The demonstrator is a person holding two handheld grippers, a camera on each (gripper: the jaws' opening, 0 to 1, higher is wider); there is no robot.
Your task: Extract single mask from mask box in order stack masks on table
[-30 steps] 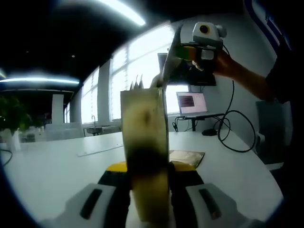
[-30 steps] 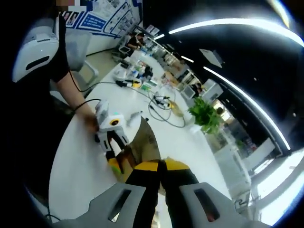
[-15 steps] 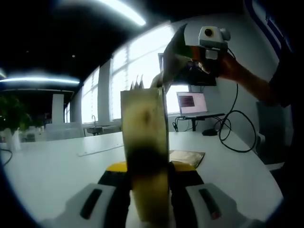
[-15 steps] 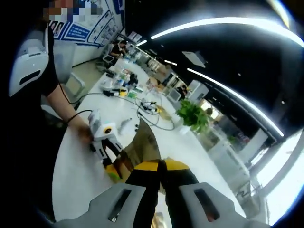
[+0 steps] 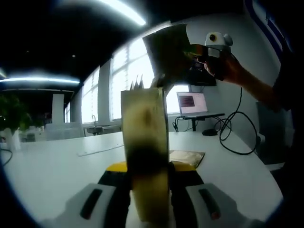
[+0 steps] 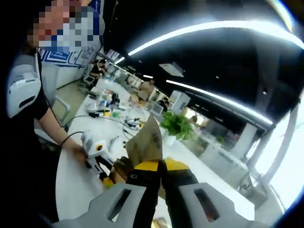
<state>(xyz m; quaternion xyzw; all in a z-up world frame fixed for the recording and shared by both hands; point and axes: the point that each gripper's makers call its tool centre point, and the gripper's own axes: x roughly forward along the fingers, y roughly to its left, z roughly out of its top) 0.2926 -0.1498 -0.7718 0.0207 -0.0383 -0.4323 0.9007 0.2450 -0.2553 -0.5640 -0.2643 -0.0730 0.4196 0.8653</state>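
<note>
In the left gripper view my left gripper (image 5: 145, 167) is shut on the upright beige mask box (image 5: 145, 137), holding it above the white table (image 5: 52, 166). Above the box, my right gripper (image 5: 198, 47) is shut on a brownish wrapped mask (image 5: 167, 53), whose lower corner hangs just over the box's open top. A flat wrapped mask (image 5: 186, 156) lies on the table behind the box. In the right gripper view my right gripper (image 6: 159, 167) pinches the same mask (image 6: 146, 142), and the left gripper (image 6: 97, 159) with the box (image 6: 118, 167) sits lower left.
An open laptop (image 5: 192, 102) and black cables (image 5: 232, 137) sit at the table's far right. A potted plant (image 6: 178, 126) and desk clutter (image 6: 102, 102) stand further along. The person's arm (image 5: 256, 85) reaches in from the right.
My right gripper has risen and swung away from the box, drawing the wrapped mask up out of it; the mask now shows broadside. The left gripper and box have not moved.
</note>
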